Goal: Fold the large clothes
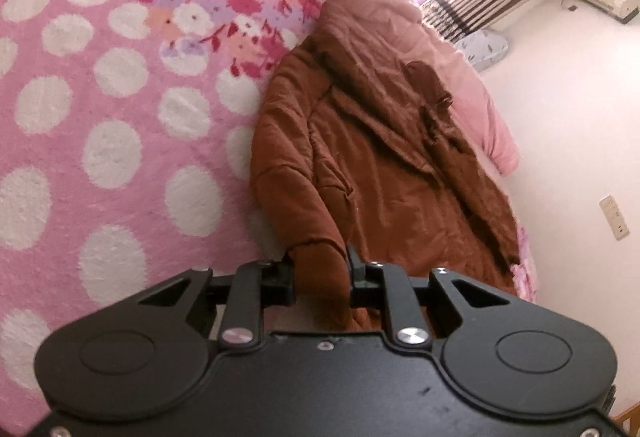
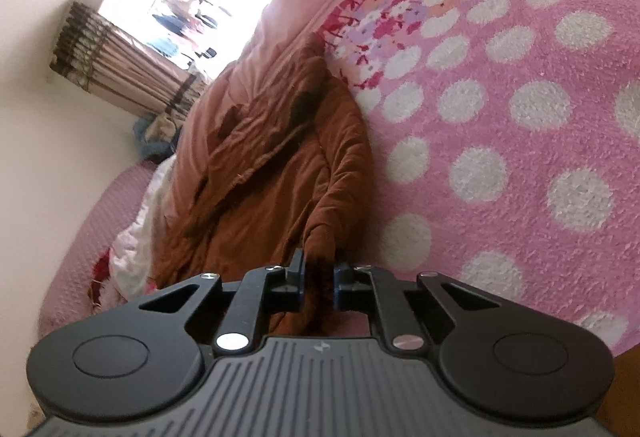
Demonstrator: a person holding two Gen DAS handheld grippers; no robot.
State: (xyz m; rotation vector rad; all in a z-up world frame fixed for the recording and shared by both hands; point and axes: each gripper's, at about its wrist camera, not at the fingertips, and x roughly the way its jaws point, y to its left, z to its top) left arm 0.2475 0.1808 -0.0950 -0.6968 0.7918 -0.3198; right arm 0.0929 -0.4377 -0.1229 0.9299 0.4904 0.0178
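The left gripper (image 1: 320,263) is closed on the near edge of the brown coat (image 1: 384,165), and the right gripper (image 2: 319,265) pinches it too. The coat lies on the pink dotted blanket (image 1: 120,117), its long axis running away from both grippers toward twelve o'clock.

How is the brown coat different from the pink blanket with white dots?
The brown coat is one plain colour; the blanket has white dots and a flower band. The coat is wrinkled and bunched; the blanket lies spread flat. The left gripper and the right gripper are each shut on the coat; neither holds the blanket. Both are soft cloth on the bed.
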